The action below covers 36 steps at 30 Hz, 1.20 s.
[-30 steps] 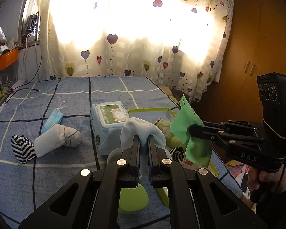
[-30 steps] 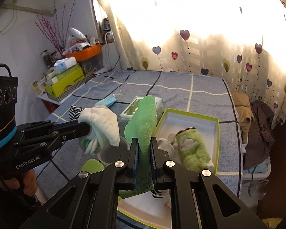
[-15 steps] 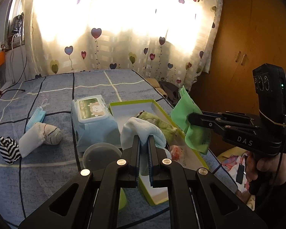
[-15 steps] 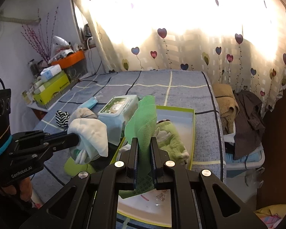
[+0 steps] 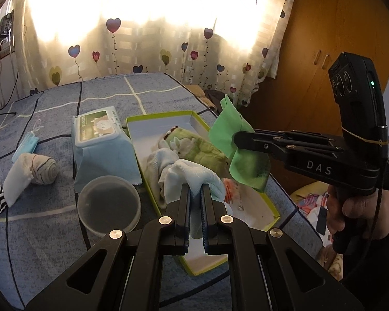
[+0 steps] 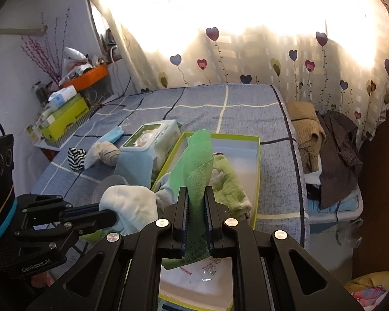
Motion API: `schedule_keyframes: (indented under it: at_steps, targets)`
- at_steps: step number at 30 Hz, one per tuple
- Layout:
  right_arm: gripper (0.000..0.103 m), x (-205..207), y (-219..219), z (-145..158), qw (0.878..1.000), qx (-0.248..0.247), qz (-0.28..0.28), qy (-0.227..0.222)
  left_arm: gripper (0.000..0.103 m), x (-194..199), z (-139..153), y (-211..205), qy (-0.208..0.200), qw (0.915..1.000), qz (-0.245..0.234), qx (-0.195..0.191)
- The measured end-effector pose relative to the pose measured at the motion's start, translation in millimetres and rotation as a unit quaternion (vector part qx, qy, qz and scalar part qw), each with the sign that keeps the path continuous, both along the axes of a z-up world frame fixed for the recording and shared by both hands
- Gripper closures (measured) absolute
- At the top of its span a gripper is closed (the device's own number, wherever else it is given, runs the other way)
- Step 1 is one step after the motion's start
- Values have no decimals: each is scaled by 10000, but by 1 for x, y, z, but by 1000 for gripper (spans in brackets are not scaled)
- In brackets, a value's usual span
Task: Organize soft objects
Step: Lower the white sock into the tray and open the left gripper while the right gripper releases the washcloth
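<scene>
**Both grippers loaded over the box**

Right now the left gripper (image 5: 195, 191) is clamped on a white sock (image 5: 194, 175), held above the near part of the green-rimmed box (image 5: 153, 115). Just right, the right gripper (image 6: 196, 194) pinches a green cloth (image 6: 198, 160) over the box, where a green plush toy (image 5: 198, 147) lies. A wet-wipes pack (image 5: 98, 127) sits left.

Bright daylight through heart-print curtains (image 6: 246, 51). Blue checked bed cover (image 6: 207, 103) below. Wooden wardrobe (image 5: 324, 39) at right. White wall (image 6: 13, 51) and cluttered side shelf (image 6: 64, 114) at left.
</scene>
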State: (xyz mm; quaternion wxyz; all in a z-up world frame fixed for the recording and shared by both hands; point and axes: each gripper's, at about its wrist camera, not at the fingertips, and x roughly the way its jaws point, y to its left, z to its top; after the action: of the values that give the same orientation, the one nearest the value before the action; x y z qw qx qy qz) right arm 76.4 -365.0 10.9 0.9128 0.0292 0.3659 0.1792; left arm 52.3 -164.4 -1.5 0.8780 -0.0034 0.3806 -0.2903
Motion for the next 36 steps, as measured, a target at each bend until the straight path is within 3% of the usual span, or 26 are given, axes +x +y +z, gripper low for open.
schedule_keyframes:
  at_steps: [12,17,19,22,24,30,36]
  targets:
    - [92,26,-3,-21,9996,46,30,266,95,10,-25,-15,572,9978,-312,157]
    - [92,39,3,-30,9992,40,93,379,92,9,-23,-14,574,9976,-312,225]
    - [92,45,4,-35,9989,48,98,447,89,8,-23,-15,556,9975,-350,246]
    - [91,50,6,-43,9984,-7,141,555,72,8,-20,-14,549,9976,-376,186]
    - [87,54,8,-49,9976,-46,159,665,64,7,-19,-14,535,9977,-381,160]
    - [63,49,6,-47,9978,-139,73,640,64,7,-15,-11,486,9981,-366,87]
    - [63,34,4,-27,9991,-180,6,378,64,0,-2,-4,306,9987,-381,-116]
